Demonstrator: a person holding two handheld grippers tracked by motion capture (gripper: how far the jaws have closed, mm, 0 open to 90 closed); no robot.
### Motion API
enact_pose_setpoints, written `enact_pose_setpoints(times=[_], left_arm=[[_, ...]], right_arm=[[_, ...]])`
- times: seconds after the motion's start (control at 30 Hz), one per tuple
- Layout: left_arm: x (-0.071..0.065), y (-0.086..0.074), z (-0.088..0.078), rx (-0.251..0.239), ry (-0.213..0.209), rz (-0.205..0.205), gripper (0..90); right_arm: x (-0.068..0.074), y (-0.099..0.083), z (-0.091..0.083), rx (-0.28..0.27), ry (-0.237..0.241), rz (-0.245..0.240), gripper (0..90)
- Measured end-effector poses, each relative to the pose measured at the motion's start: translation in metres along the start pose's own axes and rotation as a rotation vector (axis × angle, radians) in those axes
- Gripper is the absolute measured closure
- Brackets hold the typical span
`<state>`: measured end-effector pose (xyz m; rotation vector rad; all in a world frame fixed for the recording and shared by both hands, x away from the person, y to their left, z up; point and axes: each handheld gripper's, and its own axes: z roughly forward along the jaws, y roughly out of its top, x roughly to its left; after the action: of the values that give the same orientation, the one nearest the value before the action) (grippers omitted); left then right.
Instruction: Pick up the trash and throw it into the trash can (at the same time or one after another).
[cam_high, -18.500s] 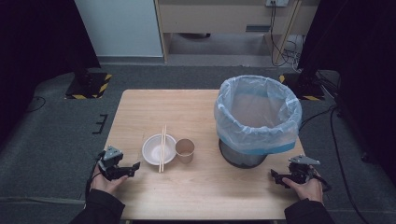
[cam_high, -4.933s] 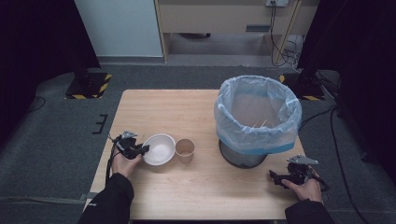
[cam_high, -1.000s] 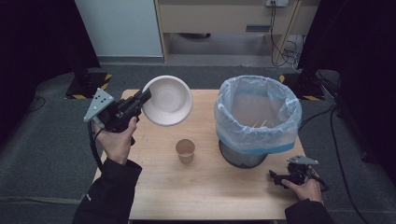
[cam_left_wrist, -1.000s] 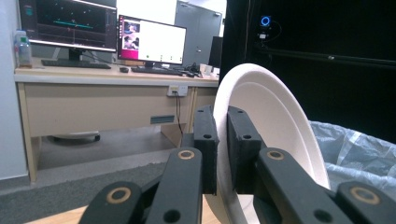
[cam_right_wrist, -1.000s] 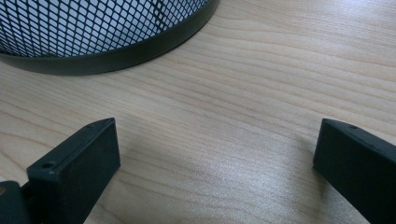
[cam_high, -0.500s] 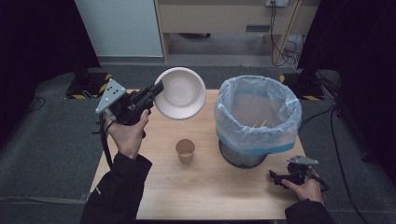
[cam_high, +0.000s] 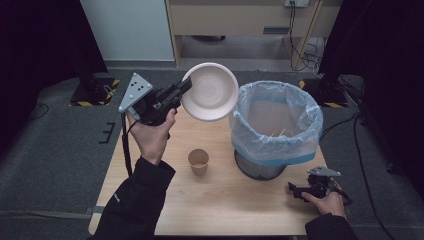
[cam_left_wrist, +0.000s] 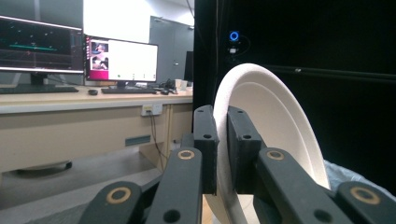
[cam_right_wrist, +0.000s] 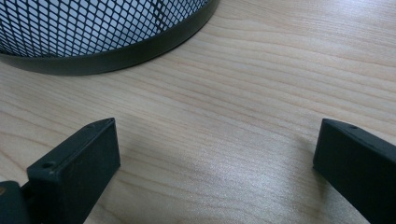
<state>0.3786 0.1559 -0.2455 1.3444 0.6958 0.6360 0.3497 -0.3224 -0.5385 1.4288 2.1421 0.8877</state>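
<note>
While no brand, label or legible writing shows on any item on the table, the monitors (cam_left_wrist: 119, 60) seen in the left gripper view carry screen content too small to read. Left gripper (cam_high: 184, 90) is raised above the far left part of the wooden table (cam_high: 225, 210), its jaws clamped on the rim of a white disposable bowl (cam_high: 210, 92); the left gripper view shows that rim pinched tight between both pads. The bowl is tilted on edge, its hollow facing the camera, empty, and sits in the air just beside the rim of the mesh waste bin (cam_high: 260, 167). The bin is lined with a pale blue plastic bag (cam_high: 275, 130); thin light sticks lie inside it, their kind unclear. A brown paper cup (cam_high: 198, 161) stands upright on the table, near the bin; its contents cannot be judged. Right gripper (cam_high: 300, 191) rests on the table at the near right, jaws spread wide with nothing between them, the bin's base just ahead.
</note>
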Motion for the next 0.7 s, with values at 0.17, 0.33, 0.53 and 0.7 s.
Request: enact_pose_setpoints(times=[0.17,0.33,0.53,0.7], left_arm=[[-0.010,0.004,0.012,-0.006,-0.021,0.006,83.2],[-0.020,0.006,0.025,-0.010,-0.043,0.003,83.3],[-0.031,0.007,0.039,-0.014,-0.064,0.003,83.3],[-0.039,0.004,0.051,-0.011,-0.081,0.004,83.2]], right_arm=[[0.000,0.000,0.000,0.000,0.000,0.000,0.8],[0.000,0.000,0.000,0.000,0.000,0.000,0.8],[0.000,0.000,0.000,0.000,0.000,0.000,0.8],[0.000,0.000,0.000,0.000,0.000,0.000,0.8]])
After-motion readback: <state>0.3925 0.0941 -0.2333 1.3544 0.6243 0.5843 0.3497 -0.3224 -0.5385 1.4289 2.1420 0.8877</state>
